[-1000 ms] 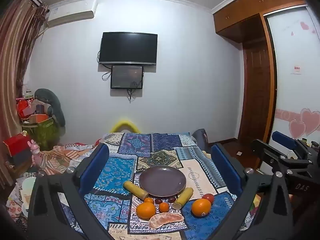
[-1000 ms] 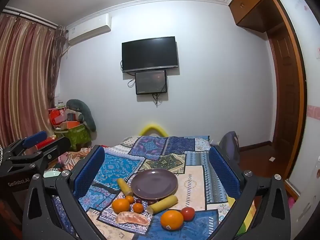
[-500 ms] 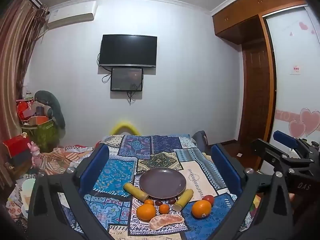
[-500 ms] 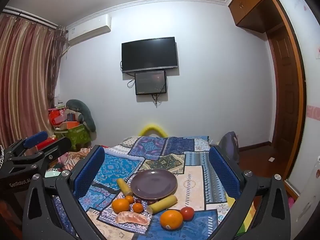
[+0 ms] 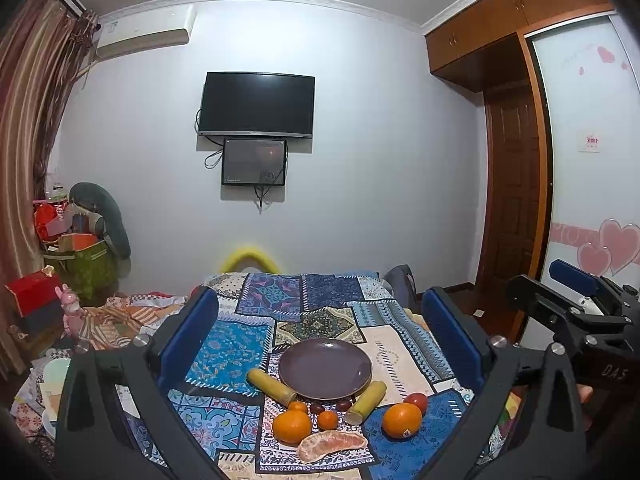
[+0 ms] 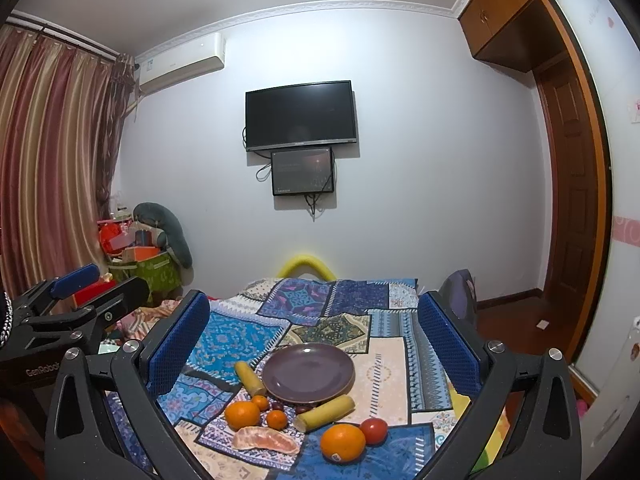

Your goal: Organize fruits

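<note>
**Round fruit on a soft bed: we expect rolling**

We see both tools hovering above the near edge of the patchwork bedspread [image 5: 224, 352], left gripper [image 5: 320, 344] and right gripper [image 6: 312, 340] each spread wide and holding nothing. The plate [image 5: 325, 368] sits bare mid-spread; the oranges [image 5: 401, 420], tomato [image 6: 373, 430], peeled segment [image 5: 331, 443] and yellow sticks [image 6: 325, 412] lie just before it. Our worry: a nudge sends an orange rolling off the near edge, or a squeeze bruises the segment.
</note>
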{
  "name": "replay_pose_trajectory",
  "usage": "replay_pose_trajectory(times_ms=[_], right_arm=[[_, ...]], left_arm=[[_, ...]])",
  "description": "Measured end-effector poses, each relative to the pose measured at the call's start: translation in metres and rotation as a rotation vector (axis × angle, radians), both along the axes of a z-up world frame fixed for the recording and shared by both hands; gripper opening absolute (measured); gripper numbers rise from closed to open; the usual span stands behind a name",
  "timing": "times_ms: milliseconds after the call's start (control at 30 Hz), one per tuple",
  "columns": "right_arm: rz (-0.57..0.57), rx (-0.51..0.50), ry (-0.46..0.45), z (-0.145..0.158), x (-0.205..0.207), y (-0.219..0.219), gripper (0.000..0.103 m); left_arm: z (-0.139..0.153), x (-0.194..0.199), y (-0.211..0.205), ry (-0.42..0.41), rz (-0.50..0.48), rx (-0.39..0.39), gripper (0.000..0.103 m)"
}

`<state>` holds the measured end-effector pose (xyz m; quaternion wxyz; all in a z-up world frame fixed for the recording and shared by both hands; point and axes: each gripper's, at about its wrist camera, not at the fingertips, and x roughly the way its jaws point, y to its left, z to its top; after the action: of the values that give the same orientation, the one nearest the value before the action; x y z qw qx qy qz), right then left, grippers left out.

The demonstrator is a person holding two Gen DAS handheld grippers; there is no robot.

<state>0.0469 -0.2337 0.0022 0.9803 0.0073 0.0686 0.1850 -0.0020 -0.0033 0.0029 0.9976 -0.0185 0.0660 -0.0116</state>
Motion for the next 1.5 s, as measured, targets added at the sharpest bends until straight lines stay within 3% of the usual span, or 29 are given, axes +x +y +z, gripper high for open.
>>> replay_pose_trajectory(times_ms=[1500], right_arm=[[0.006, 0.003, -0.009, 0.0008, -0.0017, 0.0014, 0.103]], left_arm=[[-0.0013, -0.0013, 0.0003, -0.008, 0.0, -0.002, 0.103]])
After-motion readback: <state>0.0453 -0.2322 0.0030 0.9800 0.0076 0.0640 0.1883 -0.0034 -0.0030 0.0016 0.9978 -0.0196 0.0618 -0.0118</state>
